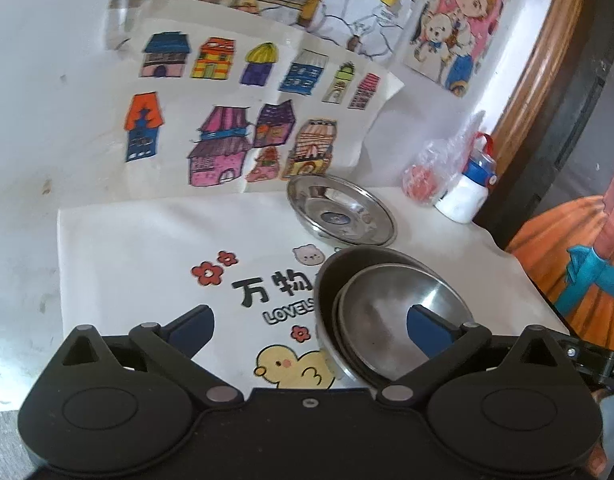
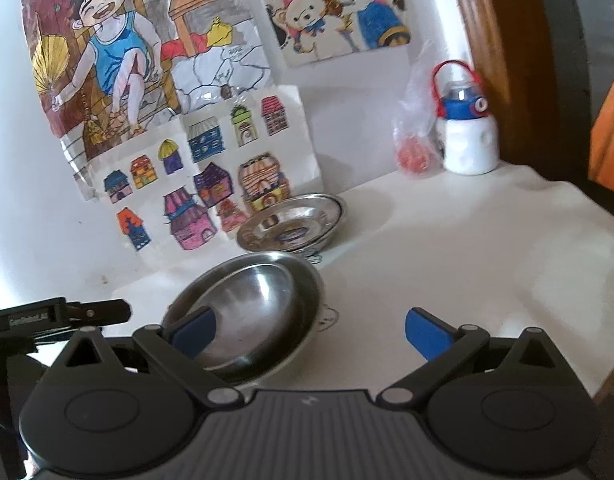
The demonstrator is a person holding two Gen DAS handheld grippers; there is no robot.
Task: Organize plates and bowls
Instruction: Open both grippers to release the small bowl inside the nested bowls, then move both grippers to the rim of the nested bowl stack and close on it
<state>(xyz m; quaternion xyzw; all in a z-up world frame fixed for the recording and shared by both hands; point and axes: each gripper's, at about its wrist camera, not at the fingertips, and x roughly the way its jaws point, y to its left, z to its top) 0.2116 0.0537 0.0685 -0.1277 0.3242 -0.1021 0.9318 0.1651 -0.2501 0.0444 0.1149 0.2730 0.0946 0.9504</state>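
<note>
Two steel bowls sit nested on the white tablecloth: a smaller bowl (image 1: 391,312) inside a larger bowl (image 1: 327,292). The stack also shows in the right wrist view (image 2: 259,304). A shallow steel plate (image 1: 341,210) stands behind it near the wall, also in the right wrist view (image 2: 293,222). My left gripper (image 1: 311,328) is open, its right finger over the smaller bowl and its left finger over the cloth. My right gripper (image 2: 311,332) is open and empty, its left finger over the near rim of the bowls.
A white bottle with a blue and red lid (image 2: 469,136) and a clear bag with something red (image 2: 415,140) stand at the back right by a wooden frame. Children's drawings (image 1: 235,120) hang on the wall. The table edge (image 2: 611,364) is at right.
</note>
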